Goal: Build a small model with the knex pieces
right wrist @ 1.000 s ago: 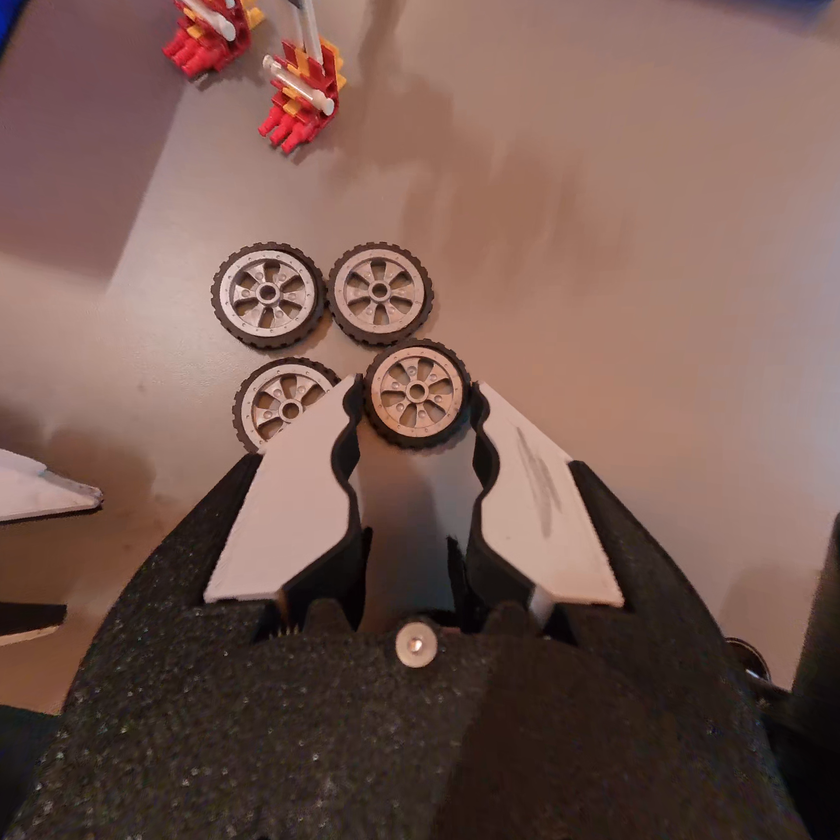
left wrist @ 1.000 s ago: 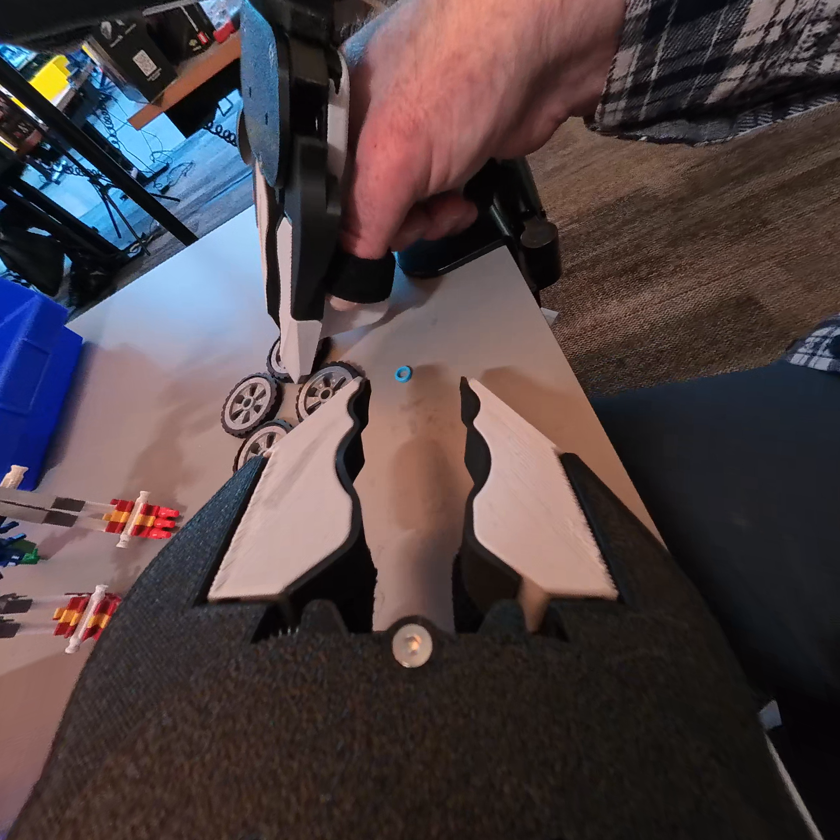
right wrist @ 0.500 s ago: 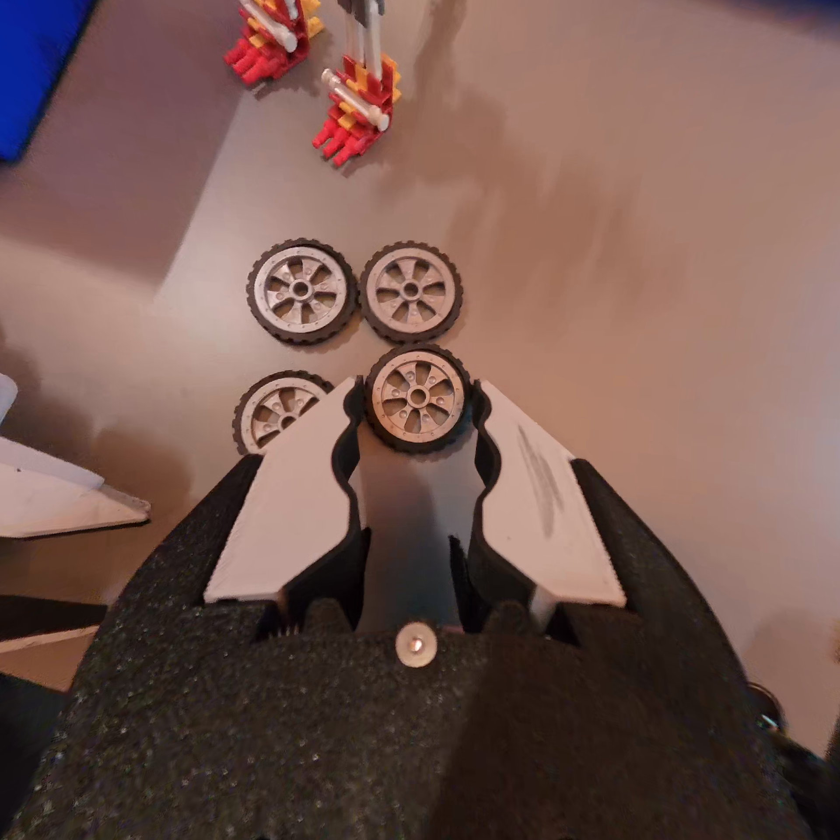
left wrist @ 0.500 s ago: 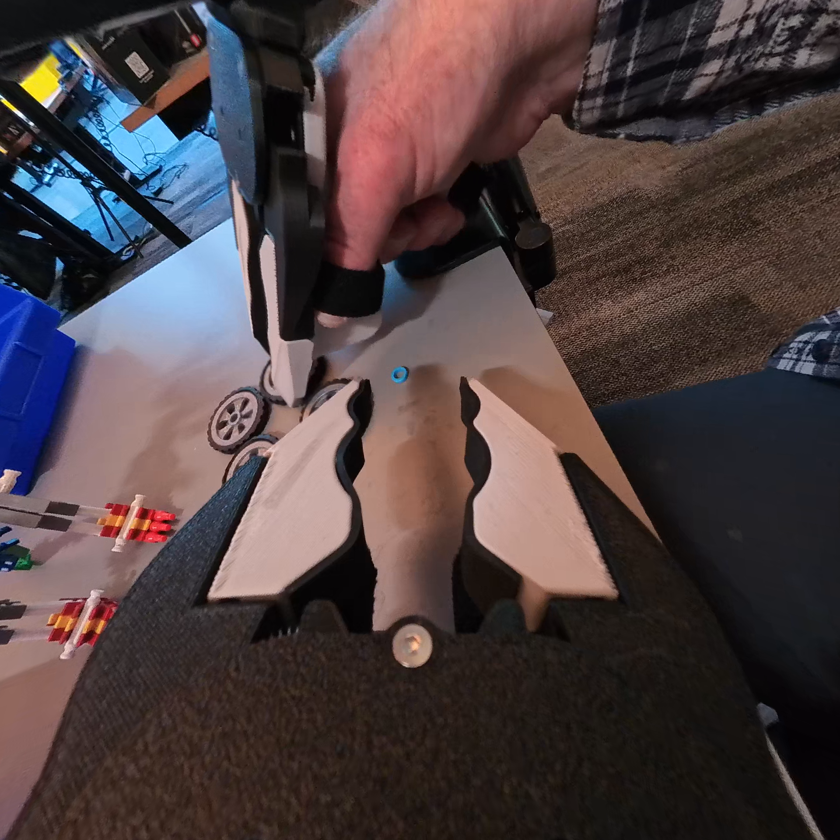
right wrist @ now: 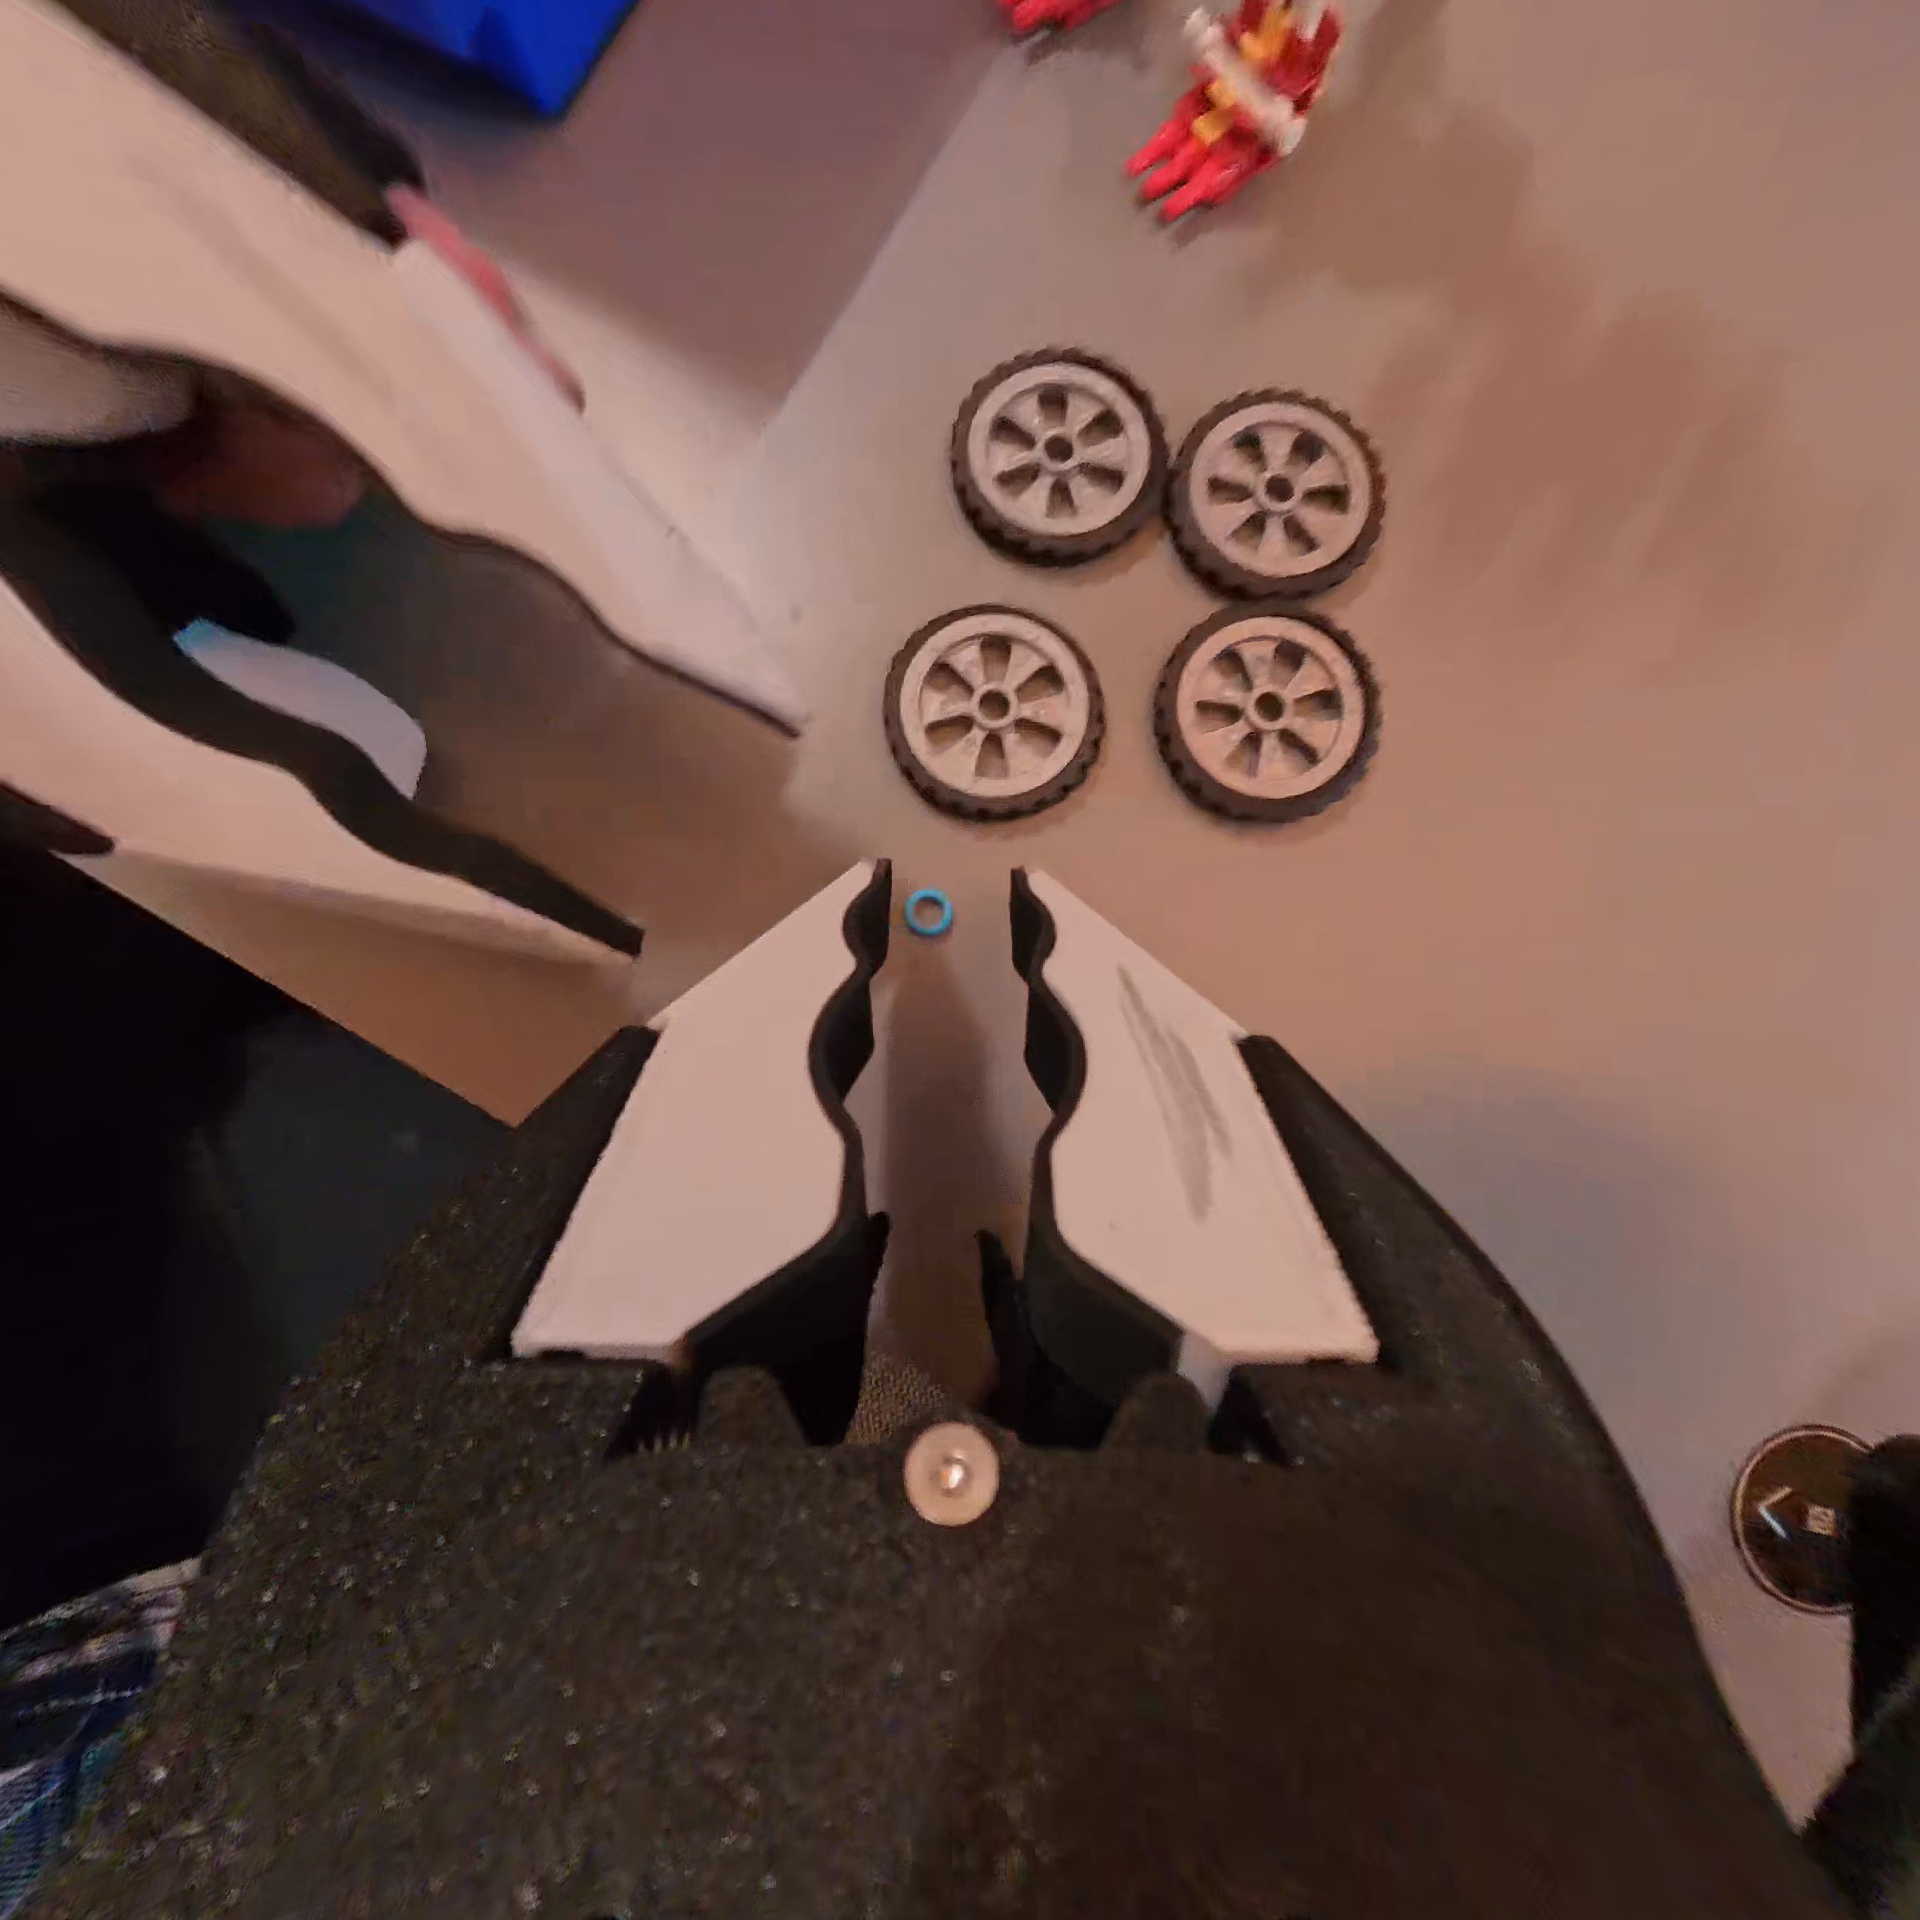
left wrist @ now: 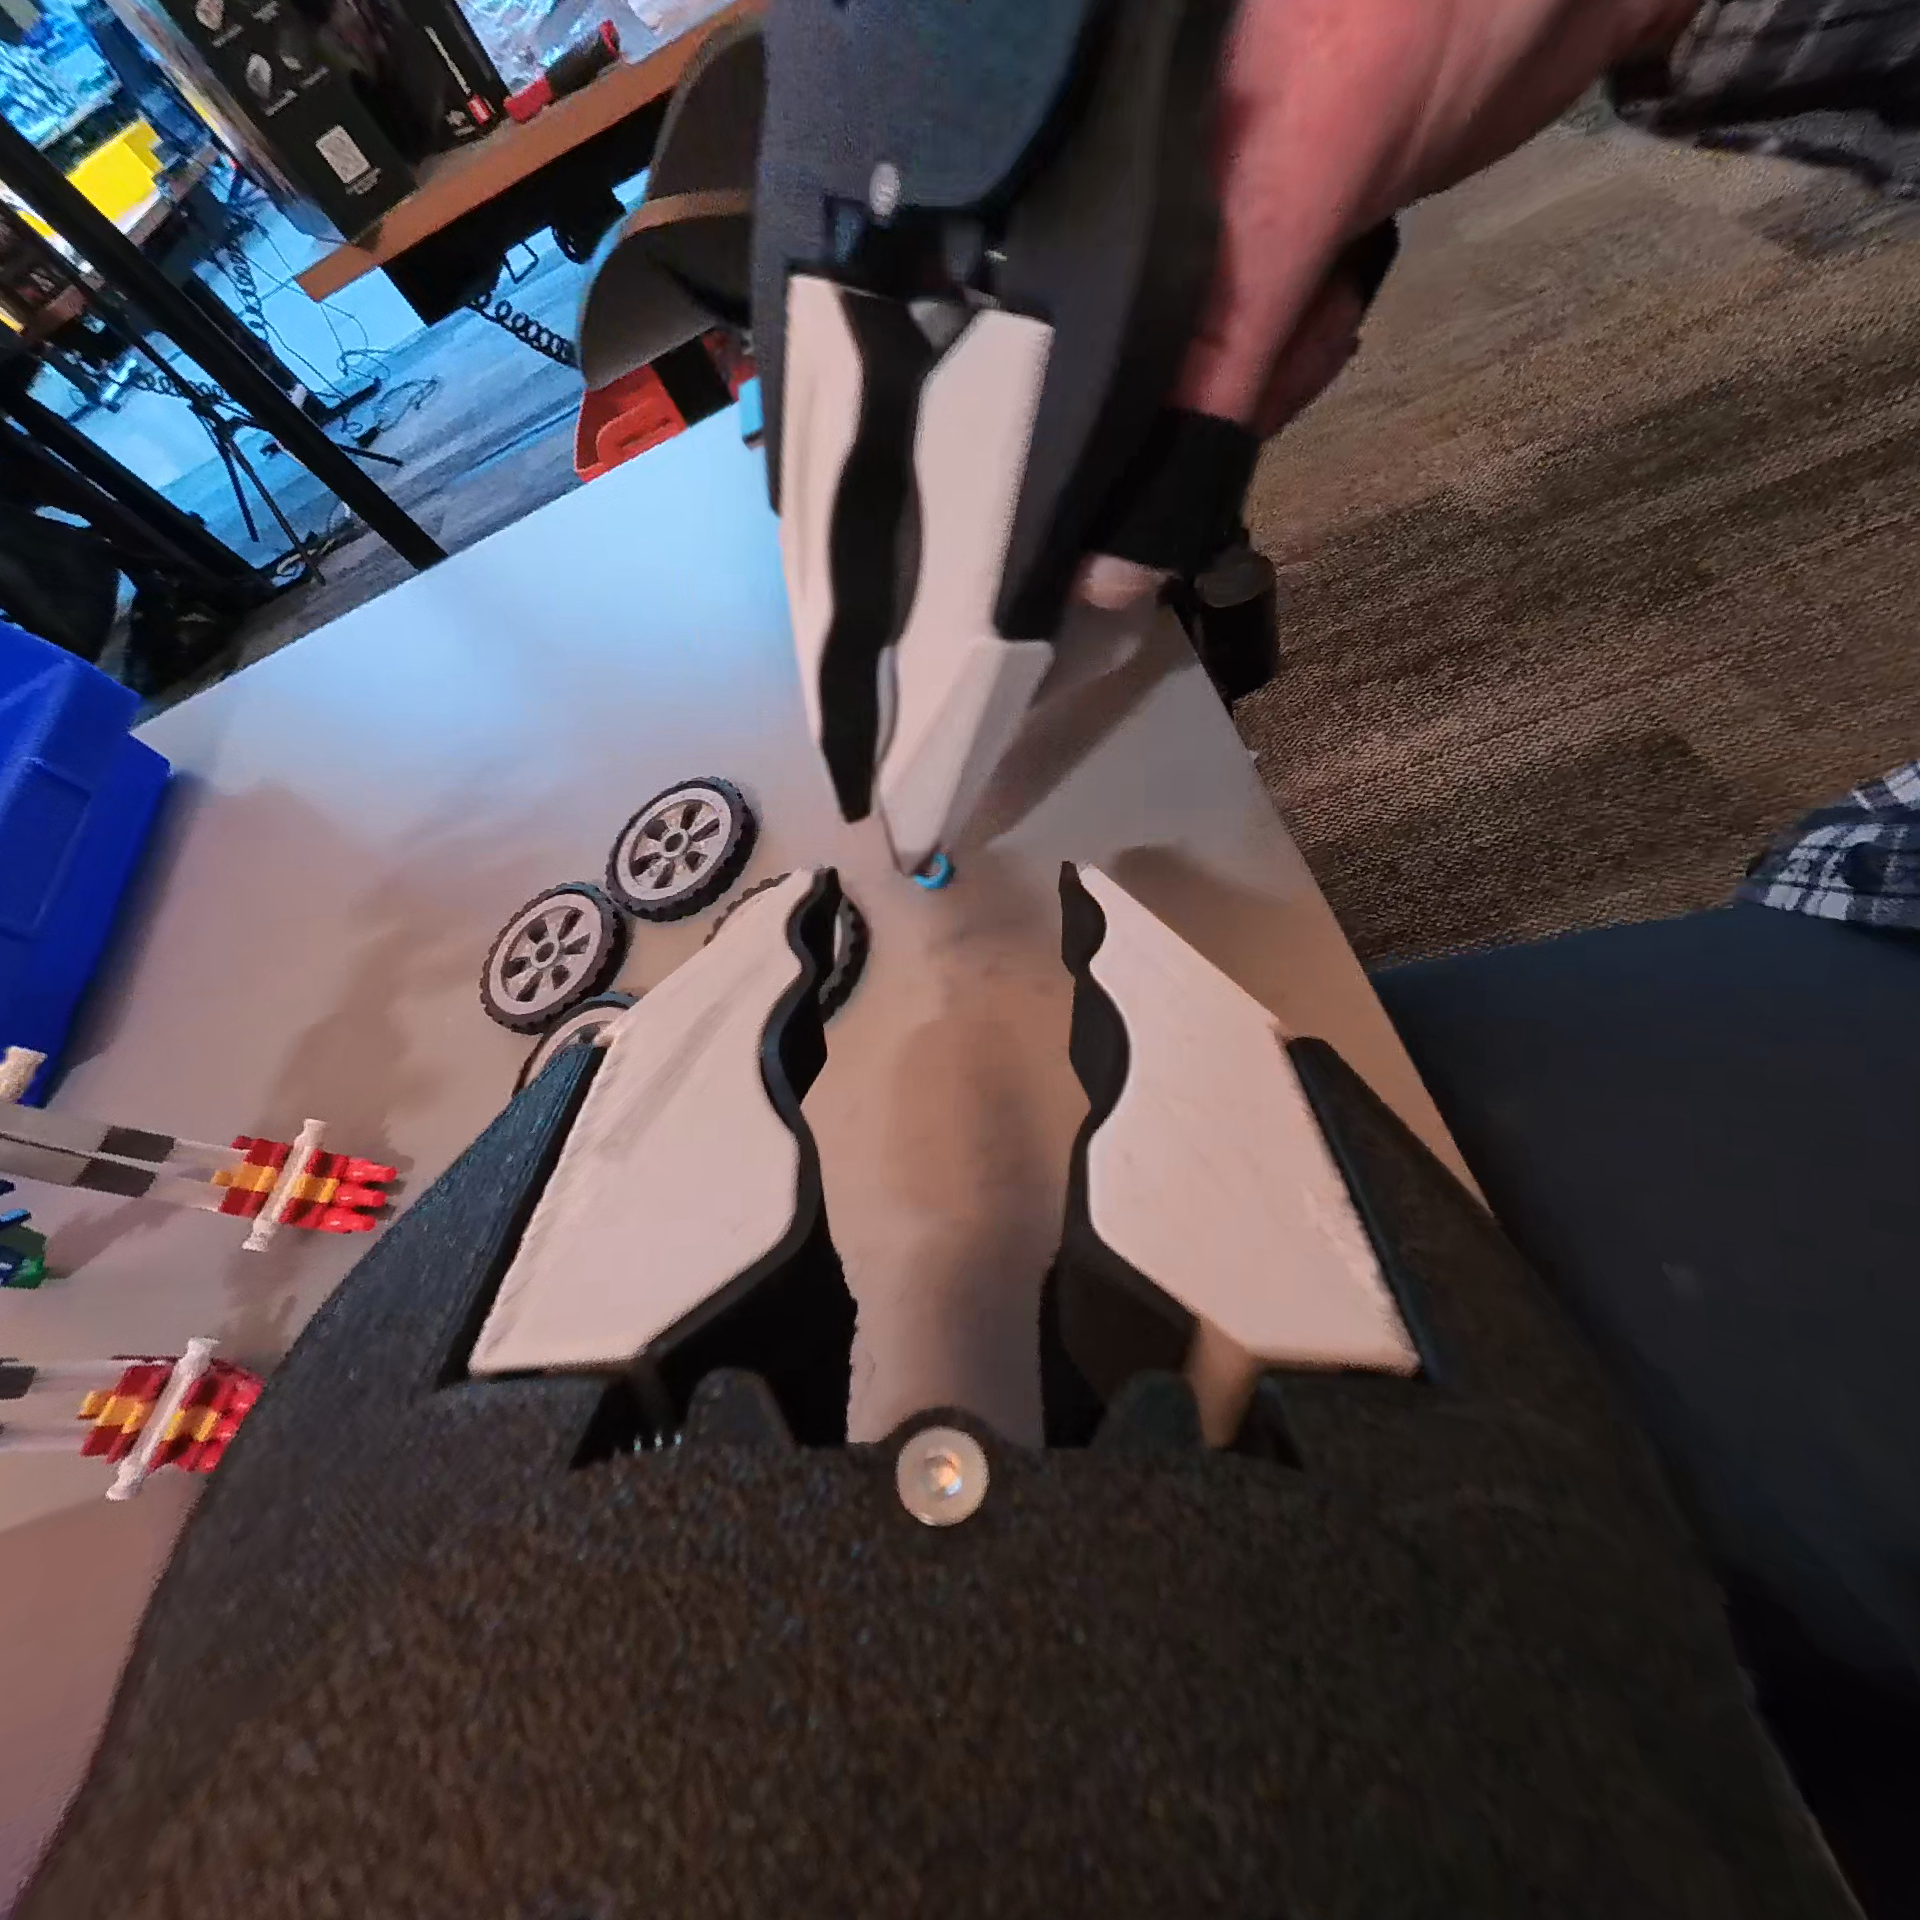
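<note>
A small blue ring (right wrist: 926, 915) lies flat on the table (right wrist: 1558, 935), bracketed by the parted tips of the right gripper (right wrist: 949, 883) but not gripped. Four wheels (right wrist: 1132, 587) are laid just beyond it. The left gripper (left wrist: 945, 883) is held apart, empty, nearby.
</note>
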Available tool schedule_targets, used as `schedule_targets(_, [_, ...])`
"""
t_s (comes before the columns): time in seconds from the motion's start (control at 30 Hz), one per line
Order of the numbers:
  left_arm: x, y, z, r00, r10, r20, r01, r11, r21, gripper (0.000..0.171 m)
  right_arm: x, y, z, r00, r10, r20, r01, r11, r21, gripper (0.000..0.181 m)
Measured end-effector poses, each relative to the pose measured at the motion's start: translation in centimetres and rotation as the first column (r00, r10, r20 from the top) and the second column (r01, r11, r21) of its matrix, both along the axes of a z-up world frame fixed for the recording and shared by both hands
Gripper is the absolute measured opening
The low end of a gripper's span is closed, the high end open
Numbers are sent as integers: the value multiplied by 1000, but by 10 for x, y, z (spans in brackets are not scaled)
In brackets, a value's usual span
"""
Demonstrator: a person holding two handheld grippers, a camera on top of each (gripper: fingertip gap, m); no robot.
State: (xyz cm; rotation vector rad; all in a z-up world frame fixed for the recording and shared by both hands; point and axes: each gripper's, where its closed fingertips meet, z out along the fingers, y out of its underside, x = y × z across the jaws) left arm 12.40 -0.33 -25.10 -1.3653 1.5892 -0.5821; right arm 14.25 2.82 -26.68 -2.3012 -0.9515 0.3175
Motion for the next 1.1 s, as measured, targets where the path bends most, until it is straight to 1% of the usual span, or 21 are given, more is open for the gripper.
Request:
schedule_targets(0.1, [1, 2, 1, 1000, 4, 4, -4, 999, -38, 46, 2, -9, -12, 998, 23, 65, -23, 1000, -8, 21])
schedule_targets(0.17, [2, 1, 2, 1000, -4, 12, 4, 999, -48, 46, 3, -8, -14, 997, 19, 80, -21, 1000, 21, 18])
schedule_targets(0.27, [2, 1, 1, 1000, -6, 4, 6, 999, -42, 47, 8, -3, -14, 995, -11, 95, 6, 998, 59, 3])
schedule_targets(0.37, [2, 1, 2, 1000, -4, 3, 4, 999, -37, 47, 8, -2, -14, 995, -11, 97, 3, 997, 77, 1])
schedule_targets(0.4, [1, 1, 2, 1000, 2, 4, -2, 999, -39, 47, 8, -2, -14, 996, -10, 94, 3, 997, 76, 1])
schedule_targets(0.47, [0, 2, 4, 1000, 3, 16, -2, 999, -41, 47, 7, -1, -10, 998, -18, 59, 13, 997, 77, 10])
schedule_targets(0.53, [-1, 2, 7, 999, 6, 31, -5, 999, -51, 47, 5, 1, -7, 999, -15, 34, 13, 997, 75, 14])
schedule_targets(0.63, [-1, 4, 9, 999, 10, 42, -7, 997, -75, 47, 4, 2, -13, 996, 7, 86, -13, 997, 75, 13])
schedule_targets(0.73, [-1, 2, 9, 999, 1, 40, 2, 997, -77, 47, -1, 4, -14, 997, 11, 72, -16, 997, 76, 9])
schedule_targets(0.87, [-1, 1, 9, 999, -10, 36, 12, 997, -71, 47, 2, 1, -14, 996, 18, 83, -25, 996, 85, 8])
schedule_targets(0.97, [-1, 1, 10, 999, -7, 43, 10, 997, -71, 47, 6, -1, -13, 998, -2, 59, -3, 997, 82, 8])
schedule_targets(1.03, [-3, 1, 12, 999, -1, 48, 3, 999, -51, 47, 8, 0, -8, 999, -15, 44, 11, 995, 96, 8])
schedule_targets(1.1, [-8, 1, 11, 999, 10, 39, -9, 1000, -15, 47, 4, 2, 4, 1000, -10, 8, 9, 994, 110, 8])
